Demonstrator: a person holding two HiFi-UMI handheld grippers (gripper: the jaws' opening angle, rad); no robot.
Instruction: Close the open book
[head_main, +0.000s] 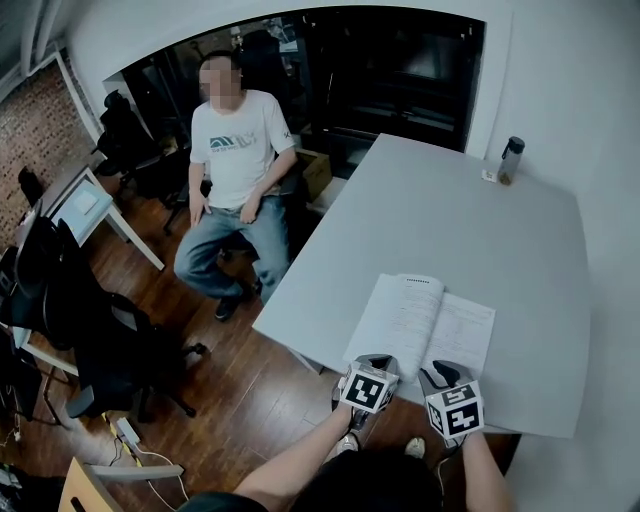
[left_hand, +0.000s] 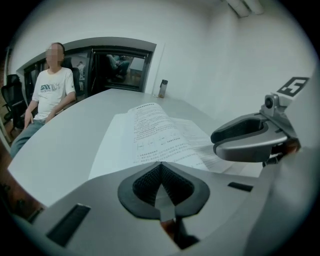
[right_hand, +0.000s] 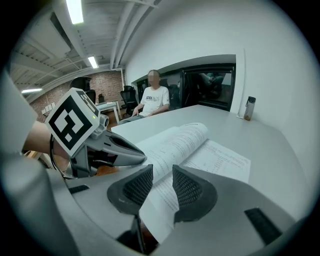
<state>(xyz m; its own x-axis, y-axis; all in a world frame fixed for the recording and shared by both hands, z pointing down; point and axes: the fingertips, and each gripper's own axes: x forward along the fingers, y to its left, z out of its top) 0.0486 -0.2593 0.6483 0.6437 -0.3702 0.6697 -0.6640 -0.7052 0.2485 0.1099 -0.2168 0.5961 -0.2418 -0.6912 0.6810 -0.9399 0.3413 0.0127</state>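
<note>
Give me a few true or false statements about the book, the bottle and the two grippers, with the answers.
The book lies open on the table. True.
The left gripper has its jaws wide apart. False: they are shut together with nothing between them.
A page of the book runs between the jaws of the right gripper. True: the jaws stand apart and do not press on it.
The bottle stands right next to the book. False: it stands at the table's far corner, well apart from the book.
</note>
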